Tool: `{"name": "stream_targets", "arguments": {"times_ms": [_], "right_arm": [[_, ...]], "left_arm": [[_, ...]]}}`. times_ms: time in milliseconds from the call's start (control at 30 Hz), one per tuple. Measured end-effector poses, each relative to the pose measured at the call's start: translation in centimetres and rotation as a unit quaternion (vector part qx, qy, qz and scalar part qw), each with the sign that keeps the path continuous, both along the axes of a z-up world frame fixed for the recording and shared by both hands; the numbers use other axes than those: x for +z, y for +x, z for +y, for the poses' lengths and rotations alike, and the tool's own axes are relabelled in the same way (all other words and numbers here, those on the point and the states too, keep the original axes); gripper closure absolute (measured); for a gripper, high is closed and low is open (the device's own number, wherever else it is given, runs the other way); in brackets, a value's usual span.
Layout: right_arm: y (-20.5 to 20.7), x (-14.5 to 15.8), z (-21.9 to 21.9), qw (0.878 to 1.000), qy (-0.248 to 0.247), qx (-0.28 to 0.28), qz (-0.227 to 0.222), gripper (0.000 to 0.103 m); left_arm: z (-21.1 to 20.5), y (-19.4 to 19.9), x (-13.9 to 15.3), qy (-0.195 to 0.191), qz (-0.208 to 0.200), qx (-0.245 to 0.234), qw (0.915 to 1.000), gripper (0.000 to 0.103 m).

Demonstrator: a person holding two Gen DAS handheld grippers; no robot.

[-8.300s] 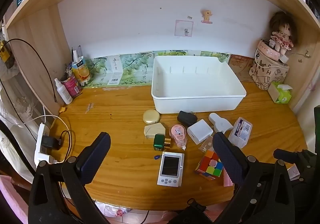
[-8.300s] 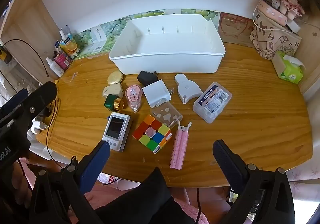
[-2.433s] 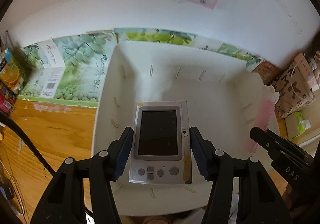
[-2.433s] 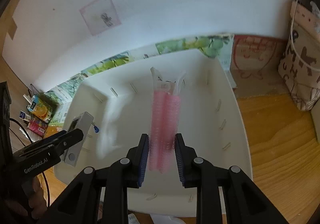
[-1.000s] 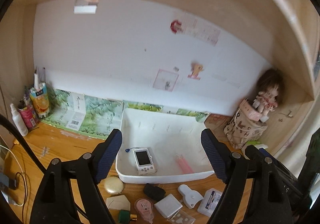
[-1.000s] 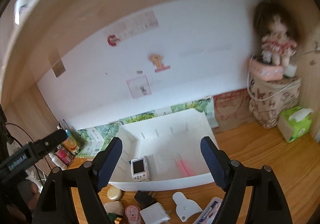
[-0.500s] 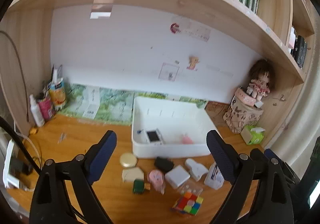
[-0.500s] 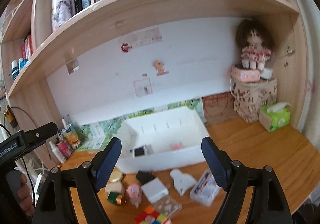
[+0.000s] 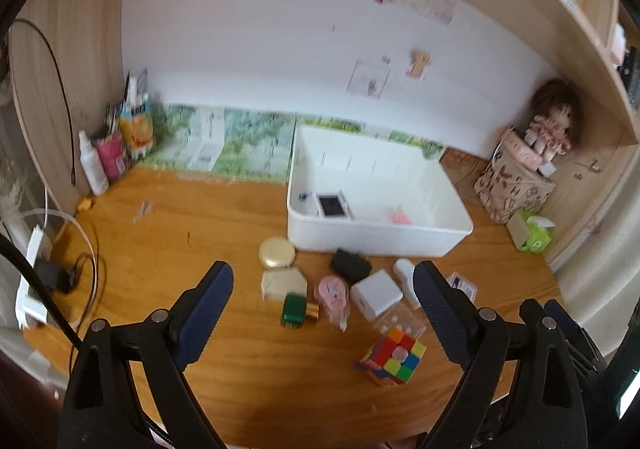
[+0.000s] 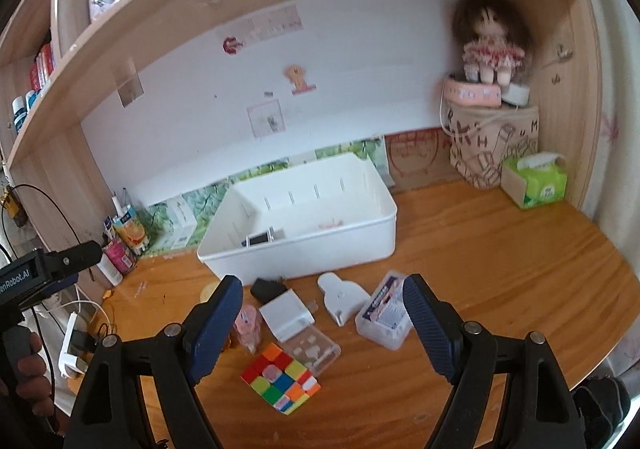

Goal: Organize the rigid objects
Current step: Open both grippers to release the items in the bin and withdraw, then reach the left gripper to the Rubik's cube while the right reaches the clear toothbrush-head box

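left gripper (image 9: 323, 299): my jaws just spread wide — nothing held
right gripper (image 10: 322, 307): gaping, empty
bin (image 9: 376, 245): far side — handheld console (image 9: 331, 205) inside

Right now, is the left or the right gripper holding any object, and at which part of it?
Nothing is held. The left gripper and the right gripper are both open and empty, above the desk.
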State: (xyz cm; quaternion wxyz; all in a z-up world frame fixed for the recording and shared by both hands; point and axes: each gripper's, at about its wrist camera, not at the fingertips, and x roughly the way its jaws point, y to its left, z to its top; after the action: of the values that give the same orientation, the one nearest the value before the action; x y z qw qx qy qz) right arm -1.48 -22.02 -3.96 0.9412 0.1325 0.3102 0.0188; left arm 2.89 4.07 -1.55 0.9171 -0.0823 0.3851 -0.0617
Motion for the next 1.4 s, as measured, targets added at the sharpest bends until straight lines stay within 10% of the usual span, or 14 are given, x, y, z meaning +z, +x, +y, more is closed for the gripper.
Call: {"name": "stream_targets", "arguments": {"times_ms": [633, 1400], "right_arm": [[6.9, -3.4, -4.5, 0.982, -0.008, 0.153, 0.108, 0.020], [13.5, -10.3, -4.6, 0.902, -0.108, 0.347, 0.233, 0.020]], "left_arm": [[-6.3, 2.7, -5.6, -0.034, 0.168, 0.068, 0.9828, 0.010], [-8.8, 4.2, -14.6, -0.144, 0.340, 0.229, 0.9005, 0.010]]}}
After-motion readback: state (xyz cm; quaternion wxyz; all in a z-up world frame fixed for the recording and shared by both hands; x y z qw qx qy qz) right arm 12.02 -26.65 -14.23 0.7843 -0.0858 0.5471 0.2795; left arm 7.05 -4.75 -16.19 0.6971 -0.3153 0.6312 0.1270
